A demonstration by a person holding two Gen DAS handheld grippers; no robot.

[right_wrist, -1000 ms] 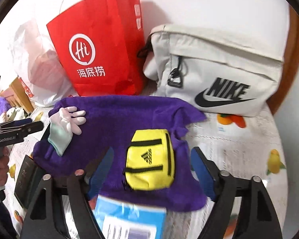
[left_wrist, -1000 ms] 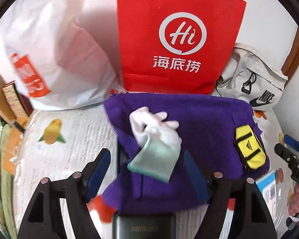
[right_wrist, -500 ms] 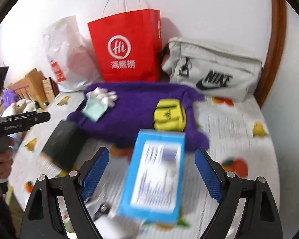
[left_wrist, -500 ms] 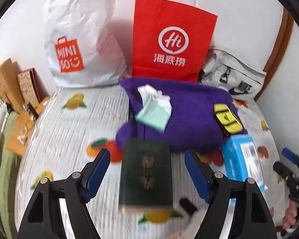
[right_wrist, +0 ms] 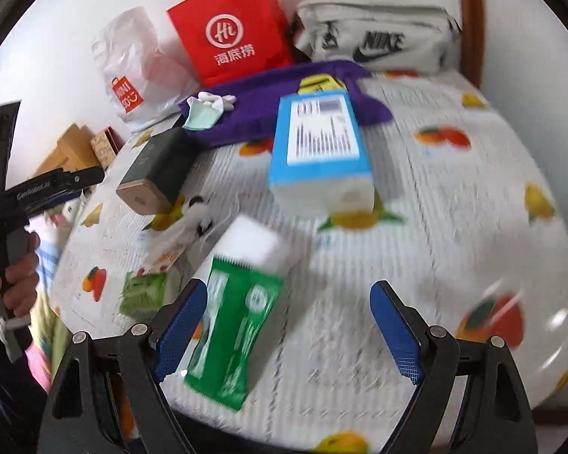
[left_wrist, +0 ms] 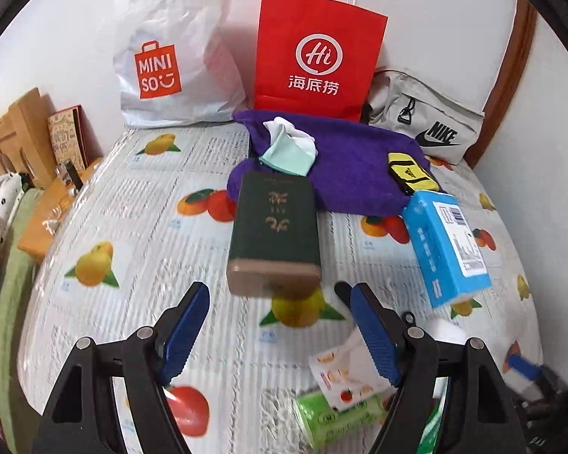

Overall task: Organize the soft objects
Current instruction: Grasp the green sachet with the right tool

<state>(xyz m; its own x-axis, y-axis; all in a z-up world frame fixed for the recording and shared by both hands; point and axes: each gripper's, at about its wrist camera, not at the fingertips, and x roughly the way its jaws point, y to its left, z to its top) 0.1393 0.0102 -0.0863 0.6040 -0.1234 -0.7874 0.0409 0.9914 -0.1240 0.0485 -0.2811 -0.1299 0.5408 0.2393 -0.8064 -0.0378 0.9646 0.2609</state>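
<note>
A purple towel [left_wrist: 352, 159] lies at the back of the fruit-print table, also in the right wrist view [right_wrist: 269, 90]. On it lie a white glove with a mint cuff [left_wrist: 289, 149] [right_wrist: 204, 111] and a yellow pouch [left_wrist: 411, 174] [right_wrist: 320, 83]. My left gripper [left_wrist: 274, 336] is open and empty, well in front of the towel. My right gripper [right_wrist: 287, 333] is open and empty above a green packet [right_wrist: 234, 329].
A dark green box [left_wrist: 274, 234] and a blue box [left_wrist: 447, 242] lie in front of the towel. A white Miniso bag [left_wrist: 170, 56], a red paper bag [left_wrist: 318, 56] and a grey Nike bag [left_wrist: 424, 121] stand at the back. A white sponge [right_wrist: 257, 246] and small packets [left_wrist: 340, 397] lie near.
Both grippers have pulled back from the towel, so the boxes and near packets come into view. The glove and pouch stay on the towel. Both stay open.
</note>
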